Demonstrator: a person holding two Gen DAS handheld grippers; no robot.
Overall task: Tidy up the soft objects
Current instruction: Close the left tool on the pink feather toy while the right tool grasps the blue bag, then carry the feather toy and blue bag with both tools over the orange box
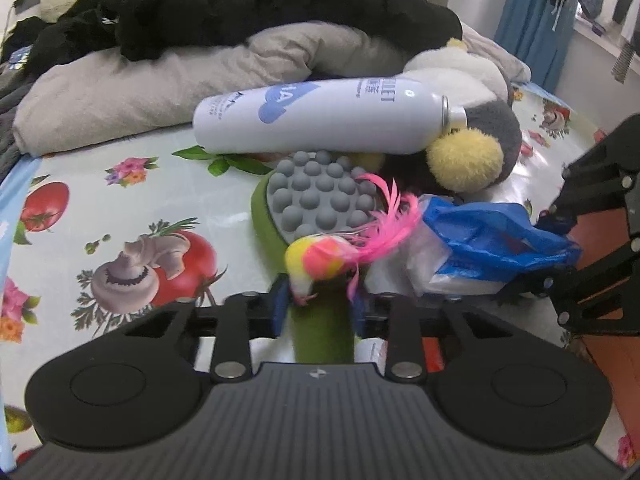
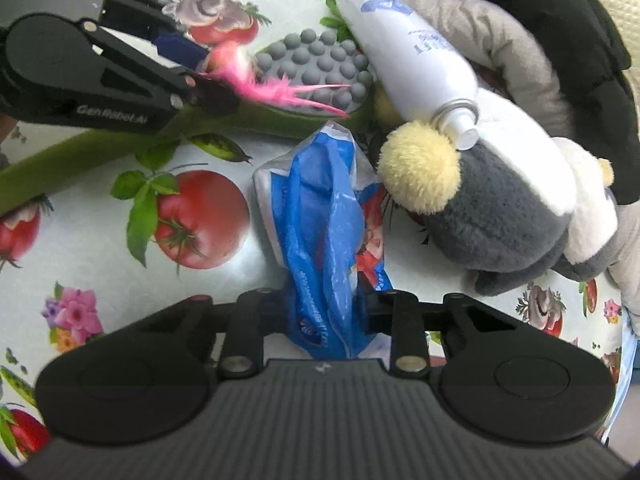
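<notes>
Left gripper point(image 1: 320, 308): jaws drawn in close on the green handle point(image 1: 320, 336) of a massage brush, whose grey knobbed head point(image 1: 320, 200) lies farther off on the tablecloth point(image 1: 120, 184). A small yellow-and-pink toy bird point(image 1: 320, 258) with pink feathers rests on the handle just beyond the fingertips; the blue pads are largely hidden behind it, so contact with the bird cannot be told.

Right gripper point(image 2: 324, 308): jaws narrowed on a crumpled blue-and-white plastic bag point(image 2: 324, 216), which passes between them and is cut off below by the gripper body.

Beyond the brush, a white spray can point(image 1: 320, 116) lies on its side, its nozzle touching a grey, white and yellow plush toy point(image 1: 472, 148) at the right. The plush's lower part is hidden behind the bag in the left wrist view. Farther off lie a beige cushion point(image 1: 120, 92) and, on top of it, a black garment point(image 1: 240, 4), both cut off at the frame edges. The can's lettering is too blurred to read.
</notes>
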